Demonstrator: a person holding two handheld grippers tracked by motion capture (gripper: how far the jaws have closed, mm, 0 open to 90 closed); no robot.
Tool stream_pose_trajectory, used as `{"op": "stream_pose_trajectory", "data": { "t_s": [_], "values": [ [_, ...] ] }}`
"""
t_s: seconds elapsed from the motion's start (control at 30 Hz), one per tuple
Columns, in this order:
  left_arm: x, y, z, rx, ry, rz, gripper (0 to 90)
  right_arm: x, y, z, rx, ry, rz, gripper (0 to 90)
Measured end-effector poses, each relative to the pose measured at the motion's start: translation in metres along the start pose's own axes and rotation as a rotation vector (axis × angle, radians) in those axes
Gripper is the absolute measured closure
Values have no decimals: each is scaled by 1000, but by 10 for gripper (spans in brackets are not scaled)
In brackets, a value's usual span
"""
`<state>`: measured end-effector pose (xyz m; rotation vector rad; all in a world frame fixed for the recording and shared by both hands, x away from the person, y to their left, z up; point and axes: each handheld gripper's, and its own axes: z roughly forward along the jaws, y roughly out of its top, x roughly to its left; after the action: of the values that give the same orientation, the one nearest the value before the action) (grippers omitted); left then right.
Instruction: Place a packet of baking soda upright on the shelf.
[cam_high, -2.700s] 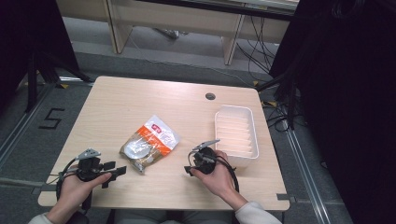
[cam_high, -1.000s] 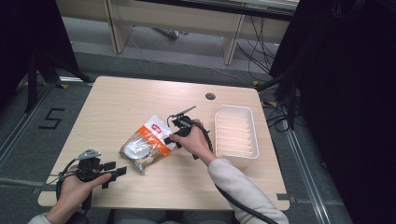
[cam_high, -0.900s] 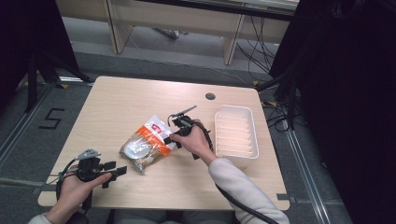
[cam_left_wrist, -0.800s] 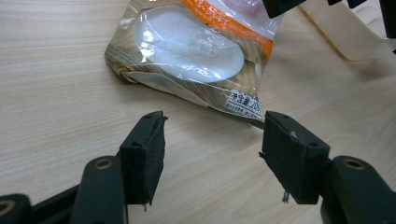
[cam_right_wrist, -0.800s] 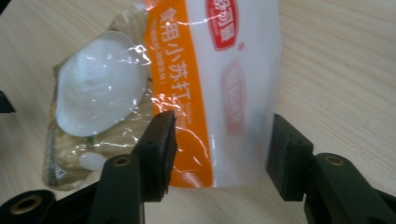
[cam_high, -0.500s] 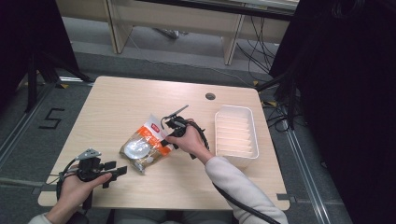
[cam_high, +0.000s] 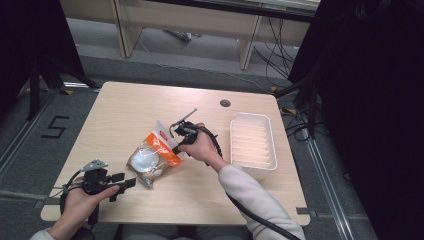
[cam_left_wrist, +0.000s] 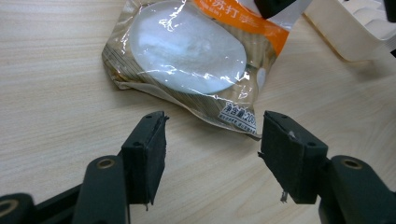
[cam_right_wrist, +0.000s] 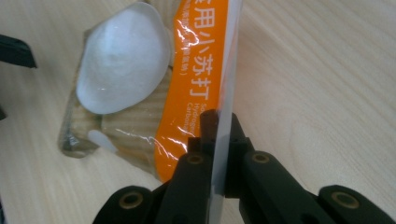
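At the left of the high view, your left gripper (cam_high: 119, 182) rests near the front edge of the table (cam_high: 130, 110), jaws spread with nothing between them; it has stayed where it was through the earlier frames. In the left gripper view, the open jaws frame bare wood just short of the bag's near corner, where a white label with dark print sits, too blurred to read beyond a few digits. The bag (cam_high: 152, 156) is a clear pouch with an orange band, and it lies near the middle of the table with a white rounded lump inside. On the band, the right gripper view shows white Chinese characters, 用小苏打, with smaller Latin lettering beneath that you cannot make out. Your right gripper (cam_high: 175, 148) has come in from the front right of the table, where it lay by the tray earlier, and its jaws have just been closing; they now pinch the bag's flat sealed edge (cam_right_wrist: 224, 102), which stands up thin between the pads. The bag's far end is lifted a little compared with a second ago. To the right, the white ribbed tray (cam_high: 251, 162) sits unchanged.
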<state>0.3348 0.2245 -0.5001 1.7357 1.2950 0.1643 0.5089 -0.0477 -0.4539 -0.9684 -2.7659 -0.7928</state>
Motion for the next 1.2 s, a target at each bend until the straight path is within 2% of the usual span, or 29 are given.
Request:
{"op": "stream_pose_trajectory", "data": {
  "t_s": [0.1, 0.2, 0.23, 0.3, 0.57, 0.83, 0.87, 0.9, 0.97, 1.03, 1.2],
  "values": [
    [0, 0, 0, 5, -8, 4, 401, 5, 5, -9, 4, 12, -28, 900],
    [0, 0, 0, -2, -6, -8, 401, 8, 13, -22, 19, 13, -104, 900],
    [0, 0, 0, -5, -10, -10, 402, 13, 16, -26, 11, 31, -87, 900],
    [0, 0, 0, -2, -13, -8, 403, 15, 20, -35, 26, 18, -137, 900],
    [0, 0, 0, -4, -15, -10, 404, 32, 33, -65, 74, -12, -246, 900],
    [0, 0, 0, -4, -12, -6, 405, 45, 34, -87, 156, -24, -437, 900],
    [-1, 0, 0, -3, -5, -5, 405, 45, 34, -89, 149, -30, -465, 900],
    [-1, 0, 0, -7, -4, -5, 405, 47, 34, -91, 157, -26, -476, 900],
    [0, 0, 0, 2, -10, 4, 406, 48, 33, -96, 187, -33, -447, 900],
    [0, 0, 0, 1, -8, 3, 407, 50, 32, -100, 196, -47, -442, 900],
    [0, 0, 1, 4, -10, 9, 407, 51, 31, -110, 194, -43, -473, 900]
  ]
}}
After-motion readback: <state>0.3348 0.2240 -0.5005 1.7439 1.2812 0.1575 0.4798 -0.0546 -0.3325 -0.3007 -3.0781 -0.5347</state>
